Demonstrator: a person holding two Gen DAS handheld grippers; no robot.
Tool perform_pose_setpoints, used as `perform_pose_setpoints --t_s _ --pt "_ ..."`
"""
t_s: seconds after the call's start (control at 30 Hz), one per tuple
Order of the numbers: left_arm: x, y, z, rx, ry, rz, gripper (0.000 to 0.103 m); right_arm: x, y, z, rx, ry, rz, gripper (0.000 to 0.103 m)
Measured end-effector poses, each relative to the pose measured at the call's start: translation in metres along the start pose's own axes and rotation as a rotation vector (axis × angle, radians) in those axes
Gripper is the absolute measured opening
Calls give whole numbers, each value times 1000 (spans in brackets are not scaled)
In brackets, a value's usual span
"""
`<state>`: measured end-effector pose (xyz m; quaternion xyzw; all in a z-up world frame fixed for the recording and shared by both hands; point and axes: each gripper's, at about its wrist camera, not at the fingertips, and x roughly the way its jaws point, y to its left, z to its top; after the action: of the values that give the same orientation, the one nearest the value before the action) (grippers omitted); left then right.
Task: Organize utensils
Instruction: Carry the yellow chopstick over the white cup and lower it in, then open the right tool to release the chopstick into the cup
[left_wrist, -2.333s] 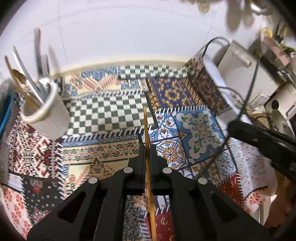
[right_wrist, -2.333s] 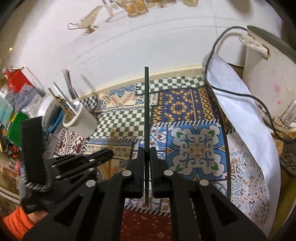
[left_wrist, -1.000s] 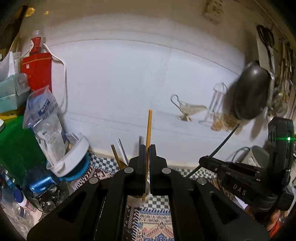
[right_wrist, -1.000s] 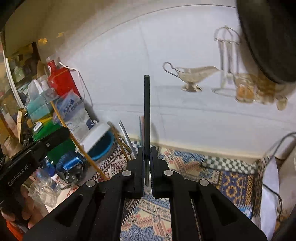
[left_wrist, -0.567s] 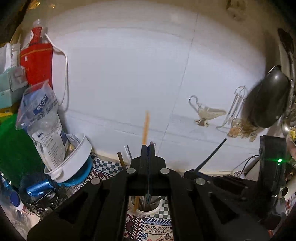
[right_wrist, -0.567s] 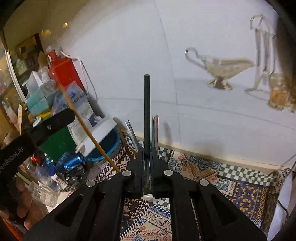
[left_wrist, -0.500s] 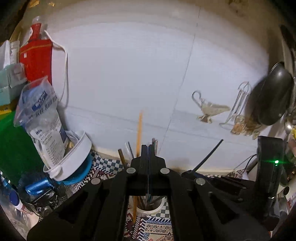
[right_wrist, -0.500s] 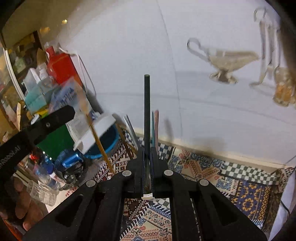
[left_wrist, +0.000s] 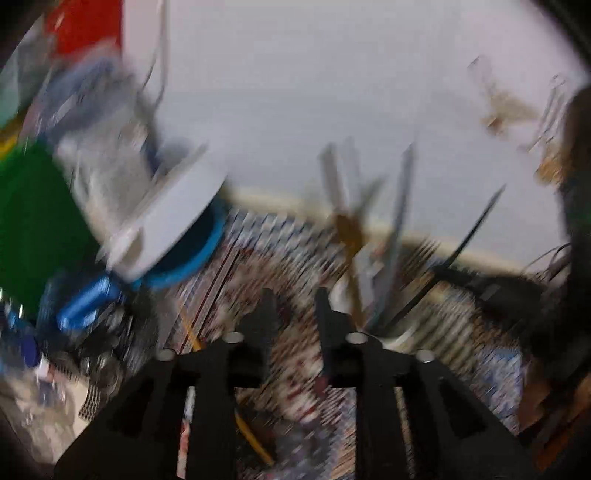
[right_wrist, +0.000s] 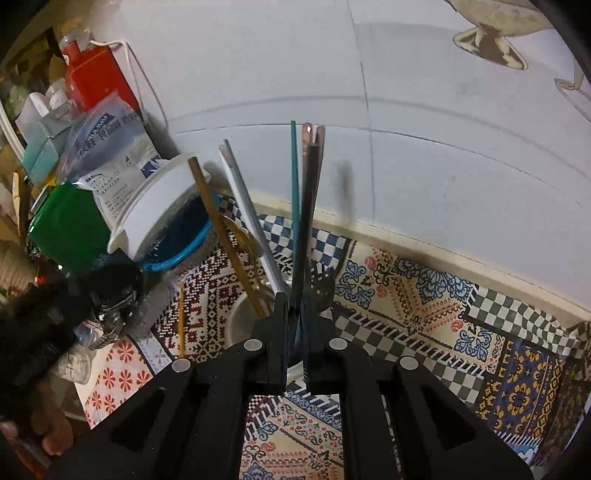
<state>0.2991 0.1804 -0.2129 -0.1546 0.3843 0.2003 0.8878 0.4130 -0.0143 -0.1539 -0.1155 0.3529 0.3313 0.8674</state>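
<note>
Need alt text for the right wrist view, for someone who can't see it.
The right gripper is closed on a dark chopstick, its lower end over a white utensil cup holding other chopsticks and cutlery. The cup stands on a patterned cloth by a white wall.

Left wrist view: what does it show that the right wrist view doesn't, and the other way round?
Only the left wrist view, badly blurred: the left tongs seen from behind, their jaws having just been opening, with nothing between them.

Only the right wrist view: the right tongs seen from behind, shut on a dark stick over the white cup, and a printed bag.

Both: the cup with its utensils, the tilted white bowl, the green box, the patterned cloth and a yellow stick lying on it beside the cup.
</note>
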Motion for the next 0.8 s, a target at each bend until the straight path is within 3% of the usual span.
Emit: perform_pose_setpoints --t_s 0.1,0.23,0.37,0.5,0.7,0.8 --pt "20 22 -27 -30 86 65 27 0 -3 -1 15 13 6 8" --pt "45 54 -65 -114 185 137 27 -3 -8 -5 38 20 6 23" --pt "66 74 -82 -183 244 134 27 -3 -9 -8 31 30 -7 28" --pt "81 80 -80 -202 242 139 27 -12 -8 -15 28 22 -10 43" --pt "109 81 -67 -184 251 206 27 -22 -5 -27 -7 19 -26 43" --pt "116 80 -61 -191 245 197 26 -27 -7 -33 1 20 -24 43"
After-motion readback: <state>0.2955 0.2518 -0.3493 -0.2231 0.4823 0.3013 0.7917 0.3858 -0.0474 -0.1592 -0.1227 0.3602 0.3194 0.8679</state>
